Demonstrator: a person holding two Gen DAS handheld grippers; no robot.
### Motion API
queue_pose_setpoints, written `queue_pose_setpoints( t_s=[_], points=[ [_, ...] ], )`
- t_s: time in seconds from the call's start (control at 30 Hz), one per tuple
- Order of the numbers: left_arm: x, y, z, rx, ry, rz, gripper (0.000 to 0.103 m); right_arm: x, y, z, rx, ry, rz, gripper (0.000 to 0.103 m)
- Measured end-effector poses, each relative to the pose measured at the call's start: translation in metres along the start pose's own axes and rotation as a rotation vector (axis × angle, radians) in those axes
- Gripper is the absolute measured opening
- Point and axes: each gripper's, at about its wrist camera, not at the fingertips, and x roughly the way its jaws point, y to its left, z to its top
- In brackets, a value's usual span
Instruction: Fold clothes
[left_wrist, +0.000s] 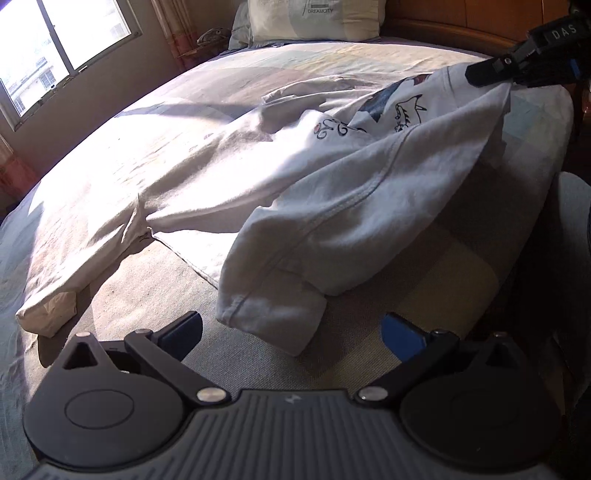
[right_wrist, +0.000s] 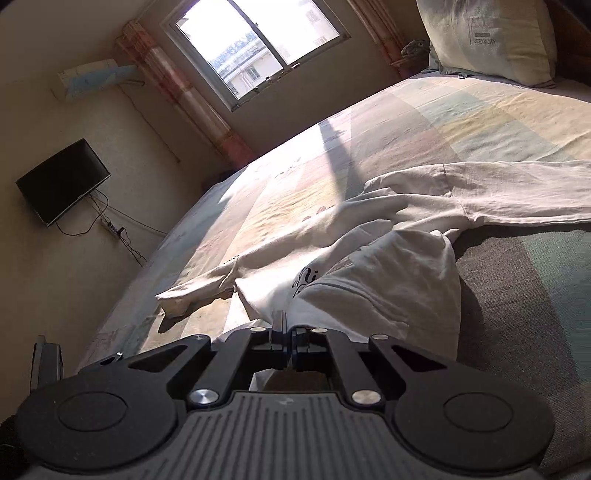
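Ribbed grey plastic and two round black hubs fill the bottom of each wrist view, with jointed black arms leading to blue-padded fingers. From the left wrist, the left gripper (left_wrist: 291, 332) is released: its fingers (left_wrist: 183, 332) stand wide apart, holding nothing, just short of a sleeve cuff that lies between them on the bed (left_wrist: 110, 110).

A white sweatshirt (left_wrist: 229, 166) of soft, thick knit with stitched seams lies spread across the middle of the bed, a dark blue and red line print on its chest. One sleeve runs toward the bed's near left corner, its cuff folded blunt and square. The other side is lifted into a slack, draped ridge, its cuff hanging down to the sheet near the front edge.

Up at that ridge's top, toward the bed's right edge, the right gripper (left_wrist: 484, 72) is clenched on a pinch of the fabric, which hangs from its tips in folds. The right wrist view shows the same: jaws pressed together with white cloth bunched at them (right_wrist: 284, 325).

Under it, the sheet is a coarse weave in pale pastel blocks, with a pillow (left_wrist: 314, 20) at the head.
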Motion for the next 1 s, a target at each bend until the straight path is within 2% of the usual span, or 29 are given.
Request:
queue_pose_setpoints(
  t_s=[0.07, 0.23, 0.33, 0.4, 0.53, 0.57, 0.63, 0.9, 1.0],
  points=[
    [-0.005, 0.000, -0.001, 0.004, -0.010, 0.001, 0.102, -0.014, 0.002, -0.018, 0.013, 0.028, -0.002, 0.006],
    [-0.011, 0.006, -0.001, -0.011, -0.019, 0.009, 0.102, -0.026, 0.000, -0.045, -0.015, 0.099, -0.119, 0.009],
    [-0.016, 0.010, -0.001, -0.042, -0.010, 0.028, 0.102, -0.034, 0.006, -0.048, -0.100, 0.099, -0.199, 0.010],
    [-0.018, 0.017, -0.002, -0.081, 0.001, 0.041, 0.102, -0.037, 0.020, -0.046, -0.196, 0.086, -0.211, 0.011],
    [-0.022, 0.033, -0.007, -0.166, 0.025, 0.068, 0.102, -0.037, 0.051, -0.043, -0.398, 0.062, -0.233, 0.037],
    [-0.023, 0.037, -0.008, -0.189, 0.033, 0.073, 0.102, -0.033, 0.061, -0.042, -0.455, 0.061, -0.232, 0.046],
    [-0.023, 0.047, -0.012, -0.242, 0.054, 0.081, 0.102, -0.021, 0.080, -0.044, -0.566, 0.065, -0.209, 0.052],
    [-0.028, 0.081, -0.032, -0.378, 0.068, 0.091, 0.103, 0.064, 0.154, -0.071, -0.824, 0.203, -0.026, 0.052],
    [-0.031, 0.090, -0.042, -0.410, 0.060, 0.096, 0.103, 0.099, 0.175, -0.091, -0.887, 0.251, 0.008, 0.052]
  ],
)
